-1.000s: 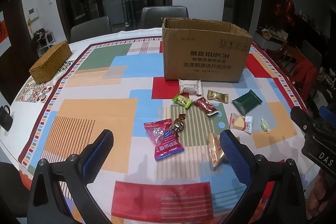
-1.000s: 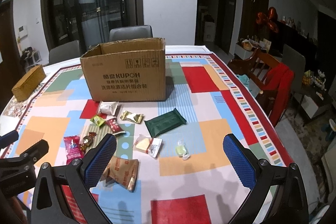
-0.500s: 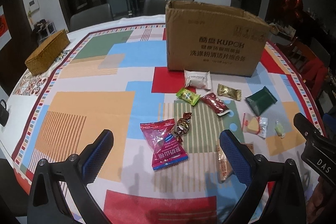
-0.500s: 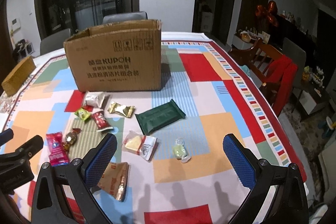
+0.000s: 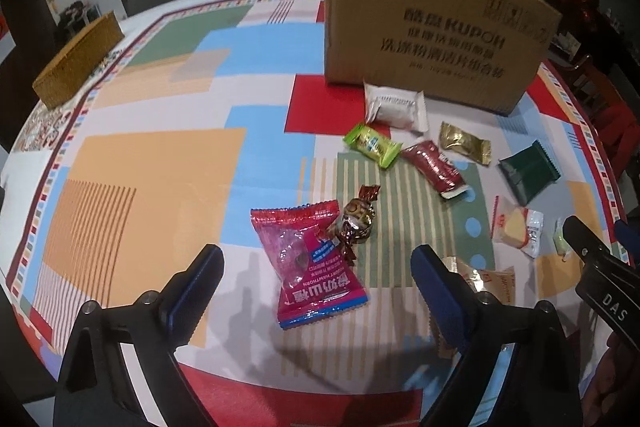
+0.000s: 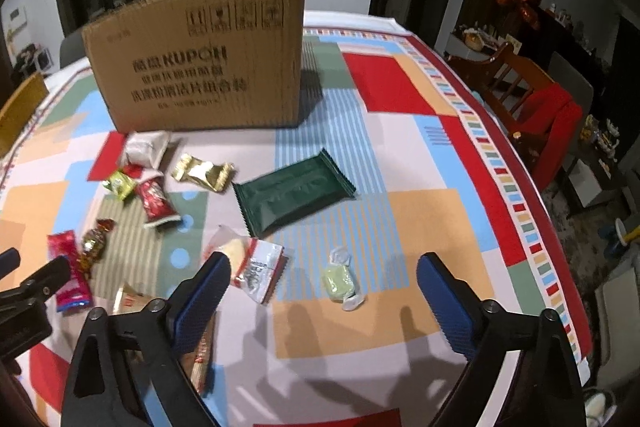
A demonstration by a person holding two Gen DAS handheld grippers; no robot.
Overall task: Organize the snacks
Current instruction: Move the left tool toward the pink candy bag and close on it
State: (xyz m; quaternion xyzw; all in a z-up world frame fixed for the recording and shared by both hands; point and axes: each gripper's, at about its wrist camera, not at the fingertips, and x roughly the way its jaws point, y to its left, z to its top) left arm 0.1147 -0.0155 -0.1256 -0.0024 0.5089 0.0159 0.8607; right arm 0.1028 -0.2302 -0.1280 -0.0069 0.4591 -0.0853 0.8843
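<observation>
While spread wide and gripping nothing, left tool (image 5: 316,271) over pink packet (image 5: 310,263), right tool (image 6: 322,285) over pale green candy (image 6: 340,279).
Only from left: woven box (image 5: 78,59) at surface's (image 5: 160,155) far left edge; only from right: surface's right edge, beyond cardboard box (image 6: 200,63).

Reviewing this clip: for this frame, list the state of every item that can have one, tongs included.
Left tongs: open, empty, above the red hawthorn packet.
Right tongs: open, empty, above the pale green candy.
Cardboard box: upright, top open, contents hidden.
Red hawthorn packet: sealed, flat on the tablecloth.
Dark green packet: sealed, lying flat.
Gold foil candy: wrapped.
White packet: sealed, beside the box.
</observation>
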